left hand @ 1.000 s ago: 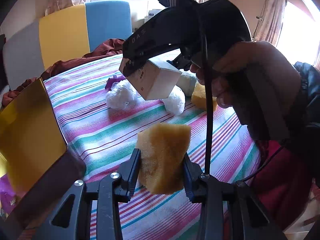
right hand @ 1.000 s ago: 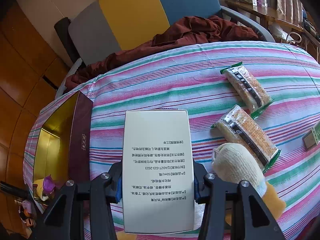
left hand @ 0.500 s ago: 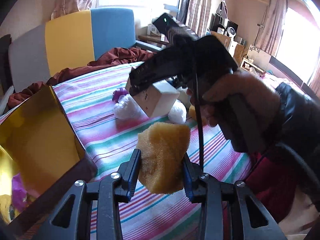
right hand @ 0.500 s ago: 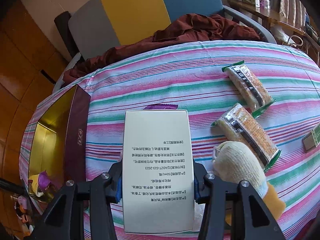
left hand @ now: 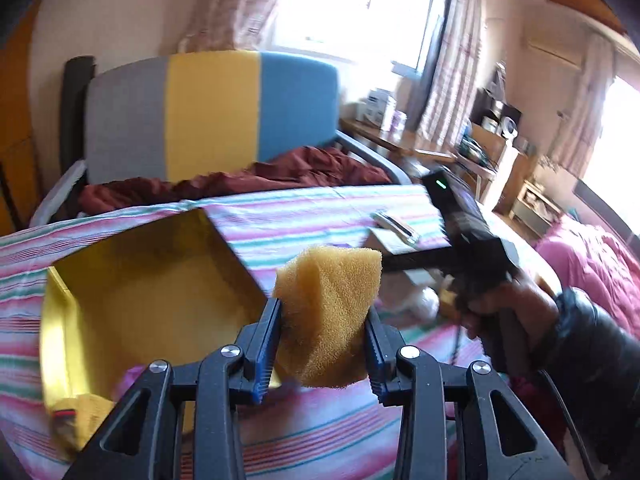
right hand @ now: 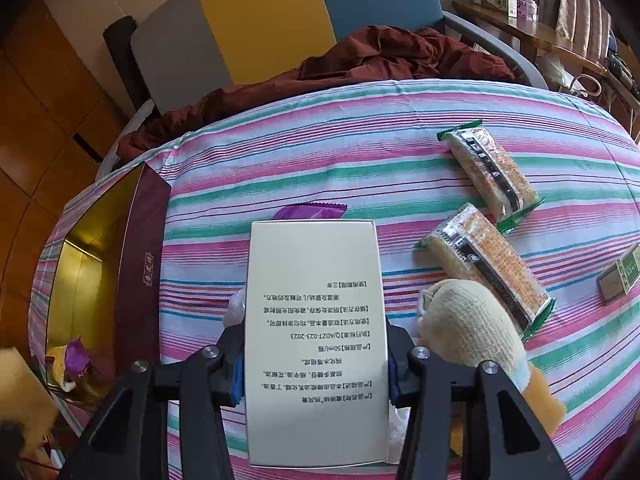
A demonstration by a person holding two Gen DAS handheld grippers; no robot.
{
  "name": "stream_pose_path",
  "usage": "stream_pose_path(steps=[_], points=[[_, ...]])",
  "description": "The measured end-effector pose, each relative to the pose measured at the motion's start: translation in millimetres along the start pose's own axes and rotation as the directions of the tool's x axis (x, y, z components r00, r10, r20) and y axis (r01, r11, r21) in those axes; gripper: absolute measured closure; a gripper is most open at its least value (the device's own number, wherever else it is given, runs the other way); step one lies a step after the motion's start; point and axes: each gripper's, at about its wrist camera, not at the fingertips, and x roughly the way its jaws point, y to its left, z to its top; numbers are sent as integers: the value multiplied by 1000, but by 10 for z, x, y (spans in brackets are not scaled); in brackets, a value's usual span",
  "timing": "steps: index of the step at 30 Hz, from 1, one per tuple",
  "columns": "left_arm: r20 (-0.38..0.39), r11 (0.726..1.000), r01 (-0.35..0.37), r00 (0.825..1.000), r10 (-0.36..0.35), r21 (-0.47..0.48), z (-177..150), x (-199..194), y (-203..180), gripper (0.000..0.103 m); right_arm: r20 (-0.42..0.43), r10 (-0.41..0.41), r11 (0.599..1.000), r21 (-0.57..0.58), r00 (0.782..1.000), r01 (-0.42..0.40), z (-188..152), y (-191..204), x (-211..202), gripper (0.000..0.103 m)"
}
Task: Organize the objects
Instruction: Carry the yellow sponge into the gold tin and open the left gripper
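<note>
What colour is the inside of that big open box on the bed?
Shiny gold inside the open box, dark maroon outside; the left wrist view shows it best.

In the left wrist view motion blur smears the right gripper (left hand: pixel 404 258), so what it carries cannot be read there. The sponge (left hand: pixel 326 316) hides part of the gold-lined box (left hand: pixel 132 300). In the right wrist view the white carton (right hand: pixel 316 344) covers most of a purple wrapper (right hand: pixel 310 212), and the picture's right edge cuts off a small green box (right hand: pixel 622 274).
</note>
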Motion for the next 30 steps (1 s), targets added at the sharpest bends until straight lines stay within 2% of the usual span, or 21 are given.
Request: stream_pose_path(steps=[3, 6, 11, 13, 19, 23, 26, 28, 30], points=[[24, 995, -93, 995, 94, -36, 84, -138, 375, 64, 5, -7, 1000, -5, 1000, 7, -4, 3, -12, 53], [21, 978, -185, 982, 188, -99, 128, -239, 845, 64, 5, -15, 1000, -11, 1000, 15, -9, 15, -12, 53], [-38, 937, -258, 966, 256, -236, 109, -282, 1588, 64, -3, -22, 999, -24, 1000, 22, -14, 35, 12, 53], [-68, 922, -287, 958, 279, -261, 51, -241, 1771, 64, -6, -27, 999, -23, 1000, 27, -17, 37, 25, 53], [-171, 908, -345, 935, 311, -237, -169, 78, 2010, 64, -9, -37, 999, -25, 999, 37, -17, 34, 38, 53], [-229, 897, -387, 913, 339, -215, -289, 322, 2076, 63, -9, -38, 999, -25, 999, 38, -17, 31, 47, 53], [-265, 882, -423, 893, 365, -210, -389, 450, 2147, 63, -9, -38, 999, -27, 999, 38, -19, 32, 49, 53], [-283, 869, -458, 873, 398, -189, -445, 507, 2170, 62, -9, -37, 999, -27, 999, 37, -18, 30, 51, 53], [-278, 869, -461, 871, 405, -179, -480, 531, 2158, 60, -9, -35, 999, -28, 999, 35, -17, 31, 52, 53]])
